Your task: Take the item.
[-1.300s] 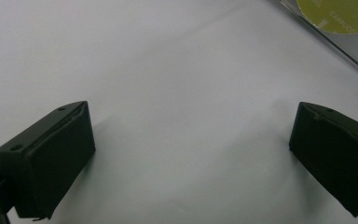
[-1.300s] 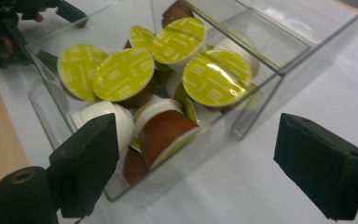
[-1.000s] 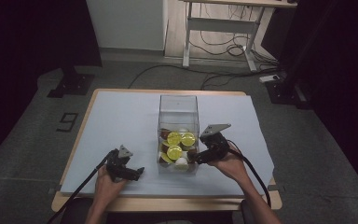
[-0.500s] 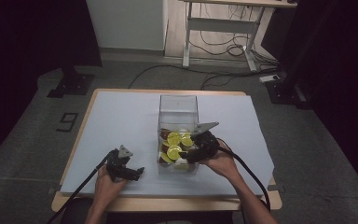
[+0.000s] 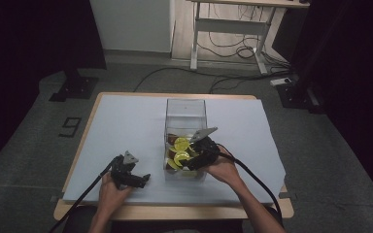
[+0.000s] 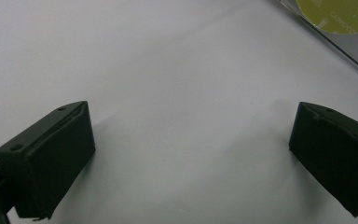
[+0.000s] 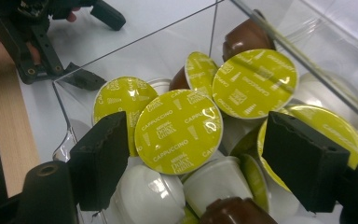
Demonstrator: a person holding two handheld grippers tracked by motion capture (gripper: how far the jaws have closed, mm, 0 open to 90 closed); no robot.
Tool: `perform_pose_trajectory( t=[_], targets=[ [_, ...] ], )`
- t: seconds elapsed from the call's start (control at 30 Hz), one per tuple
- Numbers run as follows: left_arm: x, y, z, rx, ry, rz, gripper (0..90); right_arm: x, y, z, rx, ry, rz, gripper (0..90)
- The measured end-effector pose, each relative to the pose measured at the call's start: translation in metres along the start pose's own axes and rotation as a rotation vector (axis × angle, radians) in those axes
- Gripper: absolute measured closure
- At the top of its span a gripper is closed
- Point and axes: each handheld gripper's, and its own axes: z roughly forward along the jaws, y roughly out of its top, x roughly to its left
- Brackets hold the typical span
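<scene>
A clear plastic box [image 5: 185,112] in the middle of the table holds several coffee capsules with yellow-green lids [image 5: 181,143], plus white and brown ones. My right gripper [image 5: 188,162] reaches into the box from the front right. In the right gripper view its jaws [image 7: 198,135] stand on either side of a capsule marked cappuccino [image 7: 179,130]. The jaws have just been closing, with gaps left at both pads. My left gripper [image 5: 142,179] rests on the sheet at the front left. It is open with nothing between its jaws [image 6: 191,128].
A white sheet [image 5: 126,121] covers the wooden table, whose front edge [image 5: 175,212] is bare. The box's corner [image 6: 349,56] lies just right of the left gripper. Cables trail from both grippers off the front. A desk frame [image 5: 233,29] stands behind on the floor.
My right gripper has moved left from beside the box to over the capsules inside it. The left gripper has stayed where it was.
</scene>
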Motion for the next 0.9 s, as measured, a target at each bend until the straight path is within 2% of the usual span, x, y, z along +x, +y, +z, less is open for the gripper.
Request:
perform_pose_trajectory(
  t=[0.23, 0.47, 0.7, 0.9],
  targets=[
    [0.000, 0.000, 0.000, 0.000, 0.000, 0.000, 0.0, 0.001, 0.000, 0.011, 0.028, 0.003, -0.004, 22.4],
    [0.000, 0.000, 0.000, 0.000, 0.000, 0.000, 0.0, 0.003, 0.002, 0.019, 0.054, -0.002, -0.030, 24.3],
    [0.000, 0.000, 0.000, 0.000, 0.000, 0.000, 0.0, 0.005, 0.002, 0.024, 0.072, 0.009, -0.043, 30.2],
    [0.000, 0.000, 0.000, 0.000, 0.000, 0.001, 0.0, 0.004, 0.003, 0.025, 0.099, 0.035, -0.029, 38.9]
  ],
)
